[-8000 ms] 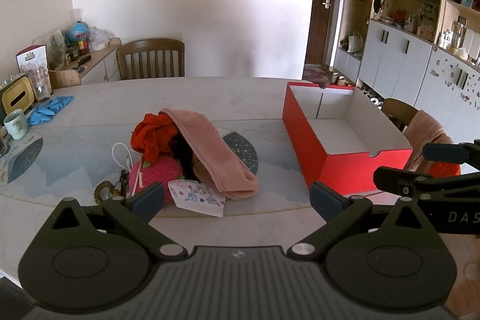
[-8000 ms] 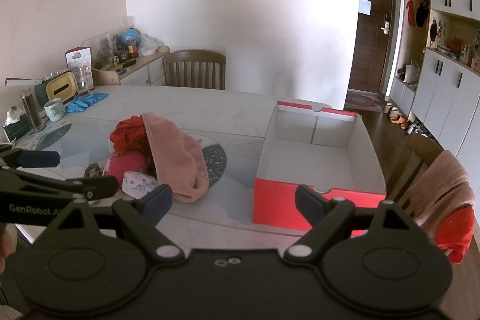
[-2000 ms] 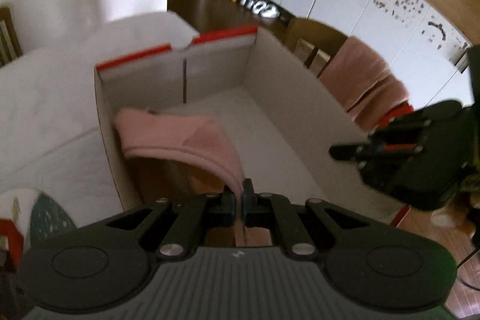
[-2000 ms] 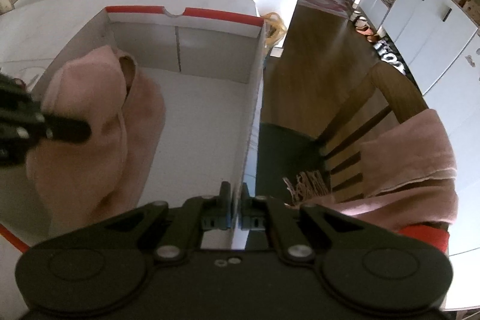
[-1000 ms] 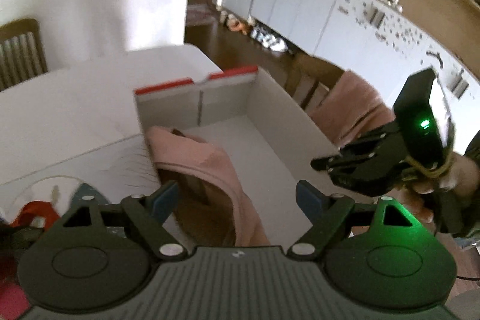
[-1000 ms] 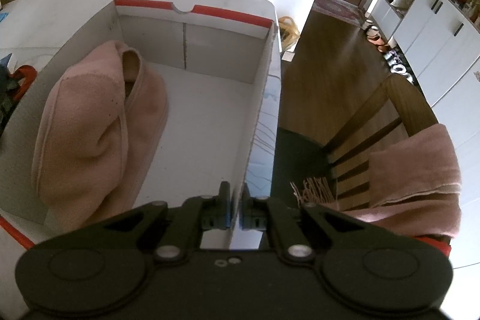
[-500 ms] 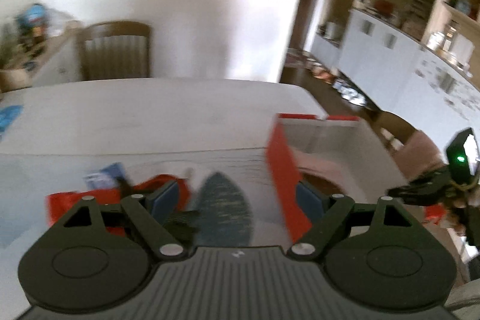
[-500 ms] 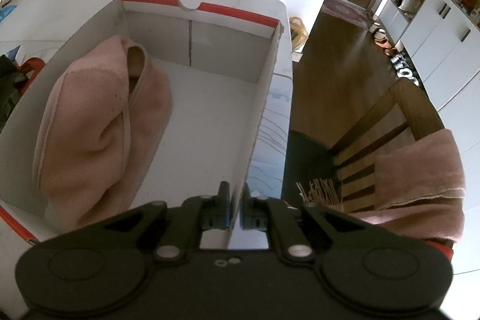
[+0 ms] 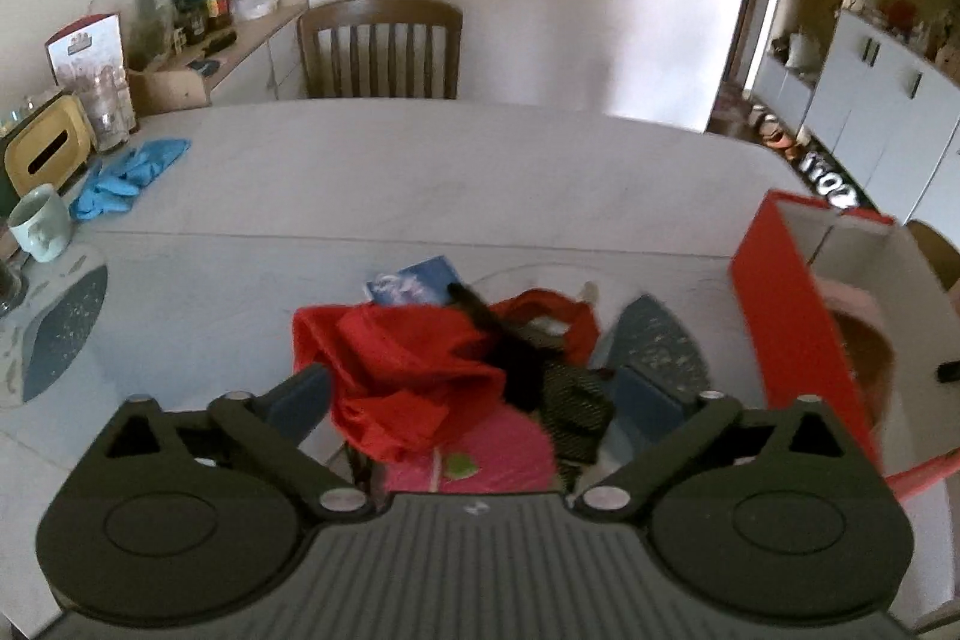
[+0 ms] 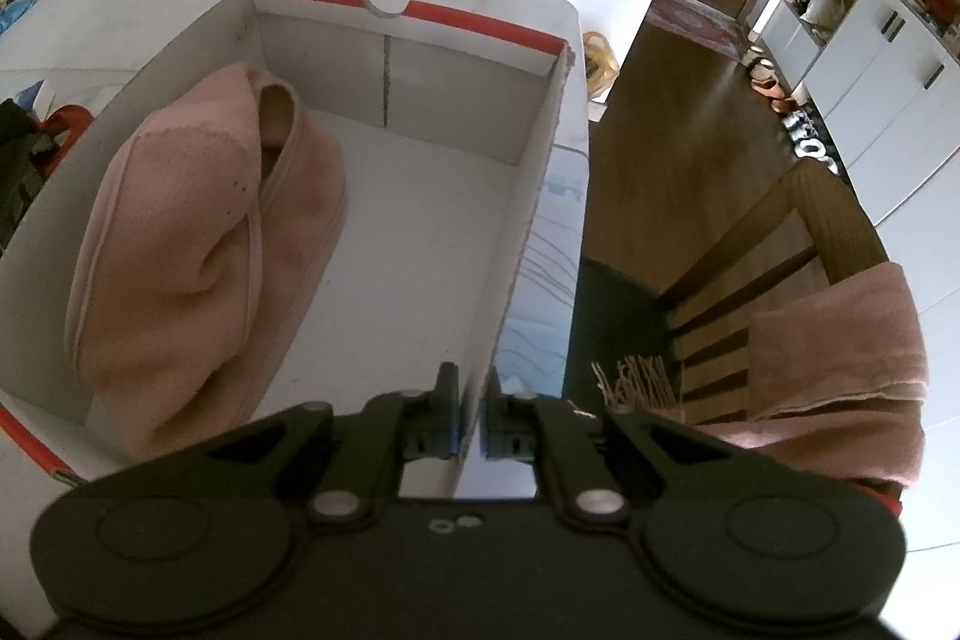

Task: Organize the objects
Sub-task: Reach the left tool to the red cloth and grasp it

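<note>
We saw the pile of clothes [image 9: 456, 376] on the table [image 9: 420, 172] lying between and just ahead of the left gripper's [image 9: 480, 394] jaws, which were opening wide with nothing pressed by either pad. On top of the pile lay a red garment [image 9: 408, 370], nearest the left jaw; a dark patterned piece [image 9: 564, 394] lay toward the right jaw, and a pink item [image 9: 498, 460] showed beneath both, close to the gripper's body. A small blue card [image 9: 414, 283] lay beyond the pile, farther ahead of the jaws.

To the right of the left jaws, well apart from them, stood the red box [image 9: 792, 328]. We found the right gripper [image 10: 471, 430] clenched on the box's white side wall [image 10: 528, 220], one jaw inside it and one outside. Inside the box, to the left of those jaws, lay the pink towel [image 10: 198, 244], folded against the opposite wall. To the right of the right jaws, a wooden chair [image 10: 798, 232] carried another pink cloth [image 10: 840, 352] over its back.
</note>
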